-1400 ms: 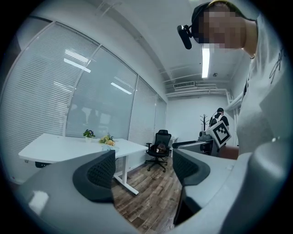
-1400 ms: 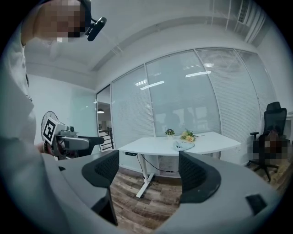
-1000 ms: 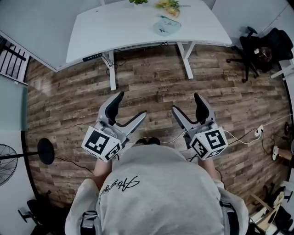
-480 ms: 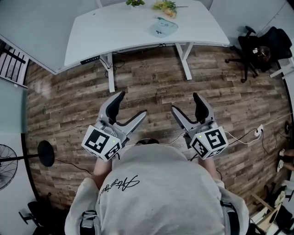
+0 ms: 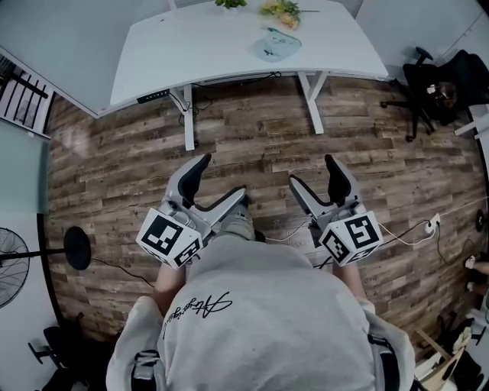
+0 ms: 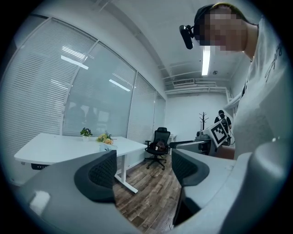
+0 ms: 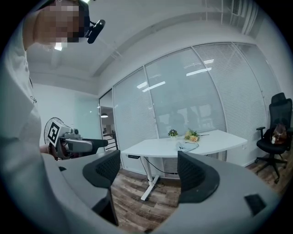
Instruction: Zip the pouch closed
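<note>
The pouch (image 5: 276,43) is a pale blue, flat shape lying on the far side of the white table (image 5: 191,46), well away from both grippers. It appears small in the left gripper view (image 6: 106,147) and in the right gripper view (image 7: 187,146). My left gripper (image 5: 220,176) is held over the wooden floor, open with nothing between its jaws (image 6: 143,169). My right gripper (image 5: 313,172) hangs level with it, likewise open and empty (image 7: 149,171). Whether the pouch's zip is open or closed cannot be made out at this distance.
Yellow flowers (image 5: 280,9) and a small green plant (image 5: 229,3) stand behind the pouch. A black office chair (image 5: 428,84) is at the right, a fan (image 5: 11,267) and a round stand base (image 5: 76,248) at the left. Cables (image 5: 412,229) trail over the floor.
The person's foot has come forward into view between the two grippers. Both grippers stay open and held at the same height.
</note>
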